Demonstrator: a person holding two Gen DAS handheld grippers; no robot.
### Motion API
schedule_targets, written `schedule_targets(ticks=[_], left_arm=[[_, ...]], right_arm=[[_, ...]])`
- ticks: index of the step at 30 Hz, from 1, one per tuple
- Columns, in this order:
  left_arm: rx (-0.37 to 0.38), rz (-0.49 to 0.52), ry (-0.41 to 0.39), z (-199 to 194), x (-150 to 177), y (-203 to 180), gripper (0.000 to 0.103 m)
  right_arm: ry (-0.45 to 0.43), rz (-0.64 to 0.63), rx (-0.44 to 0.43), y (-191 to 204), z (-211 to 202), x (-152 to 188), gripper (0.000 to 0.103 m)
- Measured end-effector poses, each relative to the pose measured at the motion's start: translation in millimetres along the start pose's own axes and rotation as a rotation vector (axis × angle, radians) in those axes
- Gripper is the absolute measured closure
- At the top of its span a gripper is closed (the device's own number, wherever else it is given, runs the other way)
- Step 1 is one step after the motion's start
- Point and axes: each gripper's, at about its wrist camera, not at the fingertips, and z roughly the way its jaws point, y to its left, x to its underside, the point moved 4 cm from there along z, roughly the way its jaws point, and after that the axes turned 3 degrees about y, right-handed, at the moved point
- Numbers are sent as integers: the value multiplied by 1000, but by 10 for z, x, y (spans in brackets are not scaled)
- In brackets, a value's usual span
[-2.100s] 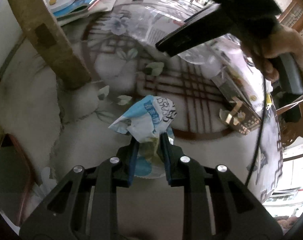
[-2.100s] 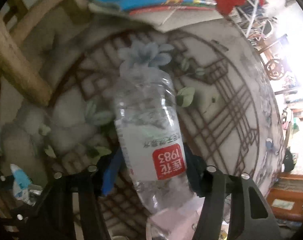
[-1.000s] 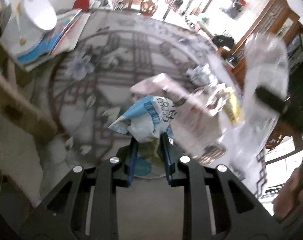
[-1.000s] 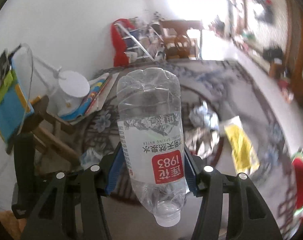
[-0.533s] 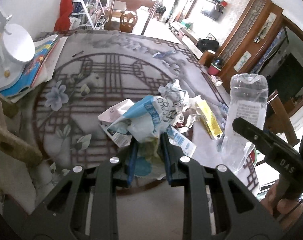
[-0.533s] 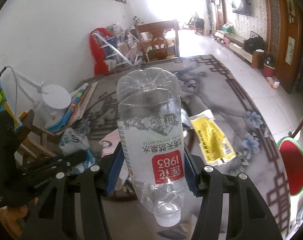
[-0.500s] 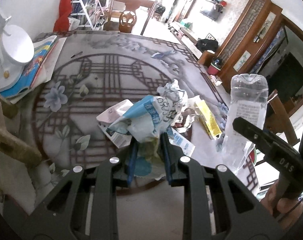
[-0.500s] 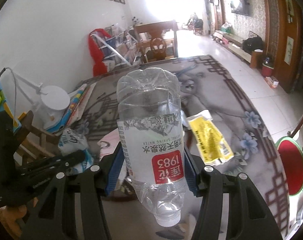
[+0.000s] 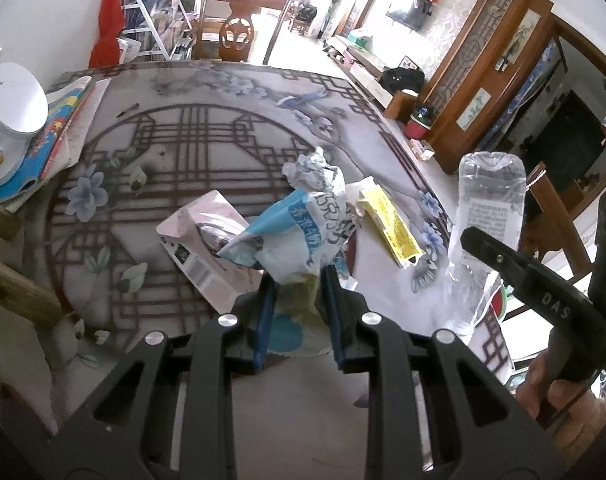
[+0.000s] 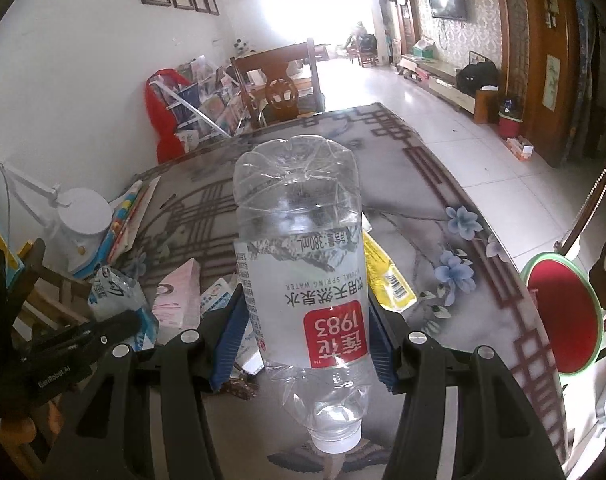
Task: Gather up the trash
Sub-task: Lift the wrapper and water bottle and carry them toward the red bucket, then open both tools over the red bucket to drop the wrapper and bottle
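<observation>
Your left hand-held gripper (image 9: 297, 304) pinches the crumpled wrapper (image 9: 299, 232); your right hand-held gripper (image 10: 305, 328) squeezes the bottle (image 10: 299, 276). Both hang above the bench (image 9: 175, 148). The pink box (image 9: 201, 240) and yellow packet (image 9: 389, 228) beside the wrapper still wait there.

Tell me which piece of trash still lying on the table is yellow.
The flat yellow wrapper, lying right of the crumpled paper ball. The pink packet is pale pink, the ball white-grey; the blue-and-white wrapper and clear bottle are held in grippers.

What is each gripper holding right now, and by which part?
Left gripper: crumpled blue-and-white wrapper, pinched at its lower end. Right gripper: clear plastic bottle, upside-down, gripped at its label.
</observation>
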Motion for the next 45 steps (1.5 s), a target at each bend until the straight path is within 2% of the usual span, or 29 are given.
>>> schedule_targets(ticks=[15,31,38,40,41,45], left_arm=[[-30,-3,21,159,42,-347,79],[2,54,11,463,-214,-1161,79],[27,99,25,619,-277,-1572,79],[60,105,34,676,-284,-1708,79],[101,98,39,704,-289,-1788,79],[138,123,56,812,-286,-2065,79]], right_arm=[[0,-8,-22,-316,-43,-64,50],[-21,39,27,-1187,-240,-220,50],[-22,87,54,-1634,-346,-190,50],[-20,103,63,-1768,-384,-174,50],[-20,109,66,-1818,-395,-168,50],[-22,148,88,-2101,-493,-90,50]])
